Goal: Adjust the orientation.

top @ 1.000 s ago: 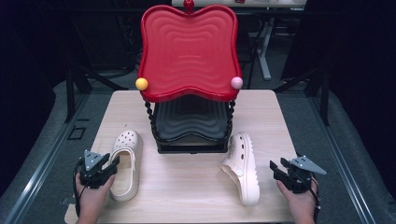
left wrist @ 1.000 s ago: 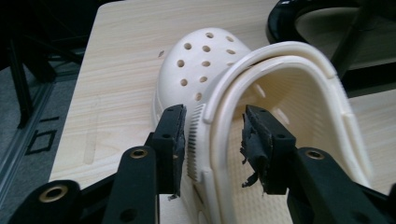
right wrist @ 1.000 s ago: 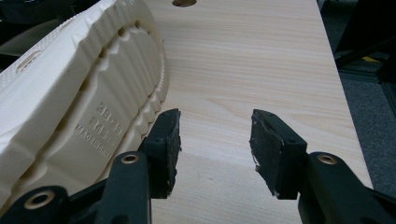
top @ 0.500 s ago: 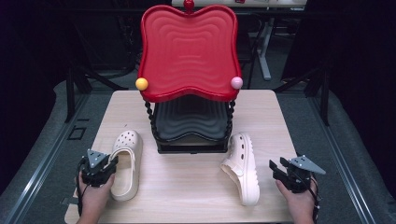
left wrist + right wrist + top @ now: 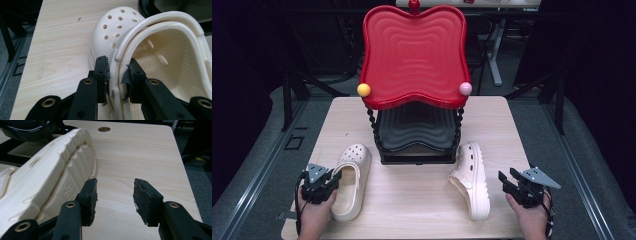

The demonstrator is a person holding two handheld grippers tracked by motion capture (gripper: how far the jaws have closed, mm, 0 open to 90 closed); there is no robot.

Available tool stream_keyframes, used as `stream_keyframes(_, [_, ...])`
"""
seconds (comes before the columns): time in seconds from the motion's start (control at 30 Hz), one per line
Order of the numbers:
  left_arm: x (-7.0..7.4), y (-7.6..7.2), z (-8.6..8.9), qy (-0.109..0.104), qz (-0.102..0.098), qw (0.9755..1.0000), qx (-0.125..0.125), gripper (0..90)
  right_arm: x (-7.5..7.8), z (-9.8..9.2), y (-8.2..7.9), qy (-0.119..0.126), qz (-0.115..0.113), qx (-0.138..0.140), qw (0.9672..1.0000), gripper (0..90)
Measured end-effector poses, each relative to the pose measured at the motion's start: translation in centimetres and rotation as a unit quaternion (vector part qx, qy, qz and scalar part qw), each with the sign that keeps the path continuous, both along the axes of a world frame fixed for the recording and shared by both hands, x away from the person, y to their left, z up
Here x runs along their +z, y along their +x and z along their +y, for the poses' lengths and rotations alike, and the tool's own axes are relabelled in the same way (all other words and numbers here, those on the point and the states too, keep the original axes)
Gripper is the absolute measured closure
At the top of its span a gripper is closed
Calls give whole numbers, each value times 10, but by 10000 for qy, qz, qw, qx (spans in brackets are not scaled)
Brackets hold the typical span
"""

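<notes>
Left gripper view: the left gripper [image 5: 117,75], jaws just closed in, is clamped on the side wall of the left clog [image 5: 150,50], lower left on the table [image 5: 422,200]. Grasp step judged under way; a lift is called for next. The right gripper [image 5: 115,200] is held wide open, empty, beside the right clog [image 5: 45,182].

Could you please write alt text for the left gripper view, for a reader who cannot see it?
The left gripper has its two black jaws closed on the side wall of a cream clog, one jaw outside and one inside the shoe. The clog, with round holes over its toe, lies on a light wooden table.
</notes>
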State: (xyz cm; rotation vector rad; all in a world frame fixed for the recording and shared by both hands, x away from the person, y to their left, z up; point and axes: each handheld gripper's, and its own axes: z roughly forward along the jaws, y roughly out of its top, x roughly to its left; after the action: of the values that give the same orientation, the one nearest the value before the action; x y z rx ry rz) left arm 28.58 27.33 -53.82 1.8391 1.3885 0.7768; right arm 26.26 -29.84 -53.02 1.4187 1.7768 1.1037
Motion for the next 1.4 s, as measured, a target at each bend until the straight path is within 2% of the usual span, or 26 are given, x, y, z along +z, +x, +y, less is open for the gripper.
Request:
stream_keyframes(0.07, [0, -4, -6, -63, 42, 10000, -33, 740, 3, 7, -3, -155, -67, 90, 9998, 540])
stream_keyframes(0.13, [0, -4, -8, -65, 63, 9999, -72, 740, 5, 10, -4, -195, -106, 151, 9996, 548])
stream_keyframes(0.2, [-1, -5, -11, -58, 54, 9999, -110, 737, 12, 22, -9, -209, -266, 406, 9986, 622])
stream_keyframes(0.23, [-1, -5, -12, -38, 60, 9999, -131, 737, 12, 22, -9, -209, -266, 406, 9986, 622])
stream_keyframes(0.27, [-2, -5, -12, -30, 82, 9998, -160, 732, 16, 30, -12, -264, -382, 575, 9973, 676])
stream_keyframes(0.33, [-3, -5, -12, -61, 85, 9998, -161, 727, 17, 33, -13, -283, -411, 624, 9968, 710])
stream_keyframes(0.47, [-3, -4, -9, -170, 102, 9997, -165, 711, 22, 51, -16, -234, -426, 1002, 9938, 833])
stream_keyframes(0.57, [-4, -4, -9, -260, 119, 9994, -212, 679, 21, 60, -15, -315, -365, 1215, 9914, 846])
stream_keyframes(0.63, [-4, -4, -9, -236, 99, 9995, -209, 656, 18, 63, -14, -340, -315, 1290, 9906, 846])
stream_keyframes(0.7, [-4, -3, -8, -241, 109, 9994, -206, 636, 16, 65, -12, -437, -199, 1323, 9900, 858])
stream_keyframes(0.77, [-4, -3, -7, -287, 74, 9994, -194, 621, 15, 65, -12, -480, -202, 1343, 9896, 870])
stream_keyframes(0.8, [-4, -3, -5, -371, 50, 9991, -203, 582, 15, 62, -11, -453, -179, 1332, 9899, 896])
stream_keyframes(0.9, [-3, -4, -2, -457, 29, 9987, -209, 553, 15, 60, -11, -394, -181, 1313, 9904, 896])
stream_keyframes(1.0, [-2, -4, -1, -449, 14, 9988, -209, 546, 15, 59, -11, -444, -203, 1297, 9903, 897])
stream_keyframes(1.33, [-2, -6, -2, -427, -65, 9988, -236, 545, 18, 46, -13, -275, -144, 1021, 9943, 898])
stream_keyframes(1.37, [-2, -7, -1, -444, -72, 9987, -242, 543, 18, 40, -12, -234, -126, 880, 9958, 898])
stream_keyframes(1.4, [-2, -7, -1, -444, -72, 9987, -242, 543, 18, 40, -12, -234, -126, 880, 9958, 898])
